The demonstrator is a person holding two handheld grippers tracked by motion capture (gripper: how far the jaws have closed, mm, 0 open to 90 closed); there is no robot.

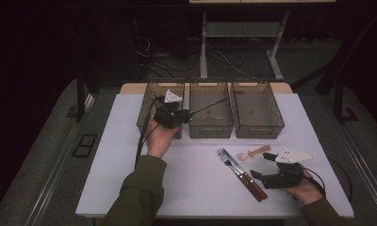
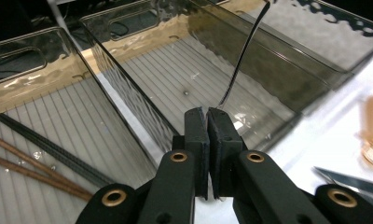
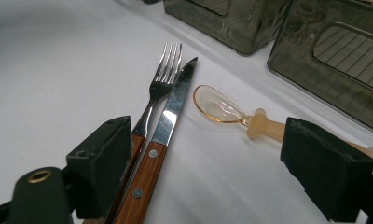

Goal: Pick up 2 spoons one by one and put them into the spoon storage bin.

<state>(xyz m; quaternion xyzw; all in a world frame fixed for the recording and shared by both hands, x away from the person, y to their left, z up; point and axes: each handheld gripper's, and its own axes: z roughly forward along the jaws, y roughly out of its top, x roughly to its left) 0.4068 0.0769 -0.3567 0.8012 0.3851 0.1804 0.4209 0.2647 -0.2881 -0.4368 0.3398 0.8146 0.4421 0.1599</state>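
Observation:
My left gripper (image 1: pixel 187 114) hovers over the front of the left bin (image 1: pixel 146 101) and is shut on the end of a thin black chopstick (image 1: pixel 210 106). In the left gripper view the shut gripper (image 2: pixel 207 112) sits above the wall between the left bin (image 2: pixel 31 88) and the middle bin (image 2: pixel 175 74), and the chopstick (image 2: pixel 243 56) slants up over the middle bin. My right gripper (image 1: pixel 262 165) stands open near the table's front right, beside a fork (image 1: pixel 226 157), a knife (image 1: pixel 245 176) and an amber spoon (image 1: pixel 253 152). Its open jaws (image 3: pixel 210 140) straddle the knife (image 3: pixel 175 100) and spoon (image 3: pixel 219 106), with the fork (image 3: pixel 163 74) alongside.
Three translucent bins stand in a row at the back of the white table (image 1: pixel 130 179), among them the middle bin (image 1: pixel 211 129) and the right bin (image 1: pixel 259 132). A black chopstick (image 2: pixel 49 147) and brown chopsticks (image 2: pixel 31 170) lie in the left bin.

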